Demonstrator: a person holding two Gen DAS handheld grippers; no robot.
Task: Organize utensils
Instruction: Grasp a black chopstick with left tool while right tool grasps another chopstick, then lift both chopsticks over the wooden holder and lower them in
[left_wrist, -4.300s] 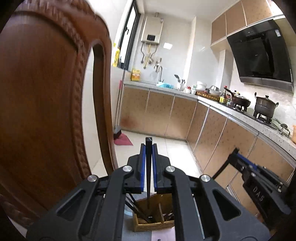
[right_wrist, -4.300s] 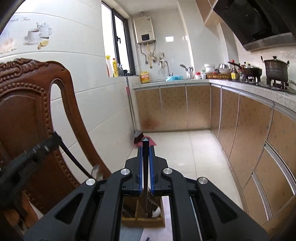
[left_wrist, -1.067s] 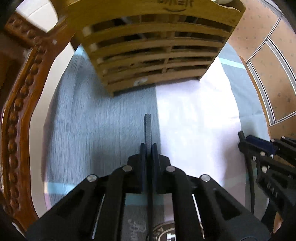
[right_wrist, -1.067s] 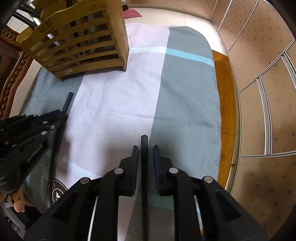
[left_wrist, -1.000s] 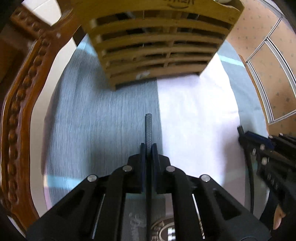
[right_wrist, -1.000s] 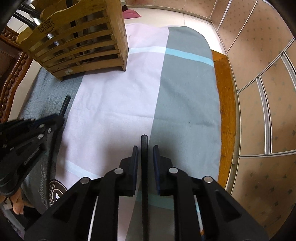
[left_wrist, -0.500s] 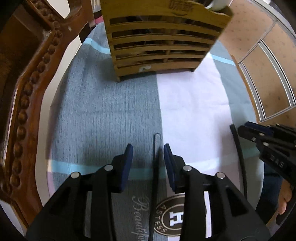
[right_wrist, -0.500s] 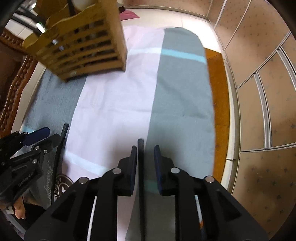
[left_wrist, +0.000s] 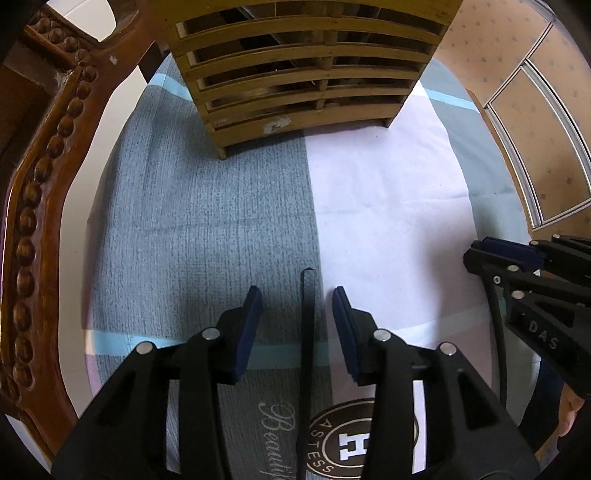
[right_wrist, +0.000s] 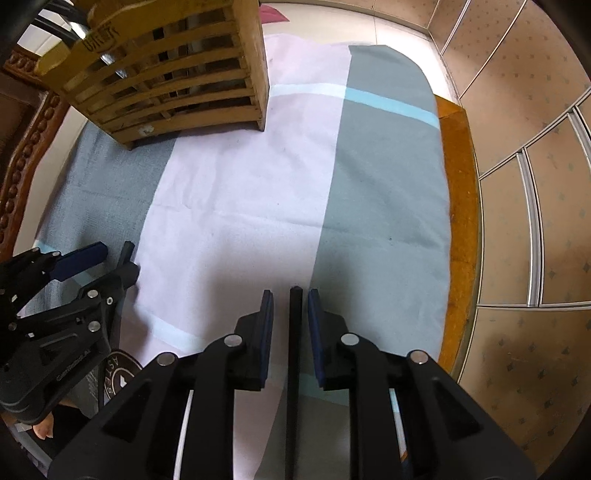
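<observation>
Brown carved wood of a chair (left_wrist: 33, 206) noted at far left, curving along the cloth's edge. Saw a slatted wooden utensil holder (left_wrist: 306, 74) upright on the far part of a grey-and-pink cloth (left_wrist: 203, 221), with dark handles poking from its top in the right wrist view. Nearer the camera, found the left tongs (left_wrist: 297, 306) spread wide, gripping nothing. Between their blue pads, clear of both, spotted one black chopstick (left_wrist: 307, 332) flat on the cloth along the grey-pink seam, pointing at the holder. Further right, found the right tongs (right_wrist: 290, 306) parted only narrowly around a second black chopstick (right_wrist: 294, 350), with a thin gap on each side. Beyond the cloth, made out the bare orange edge of the desk (right_wrist: 458, 184), then tan cabinet doors (right_wrist: 517, 221).
</observation>
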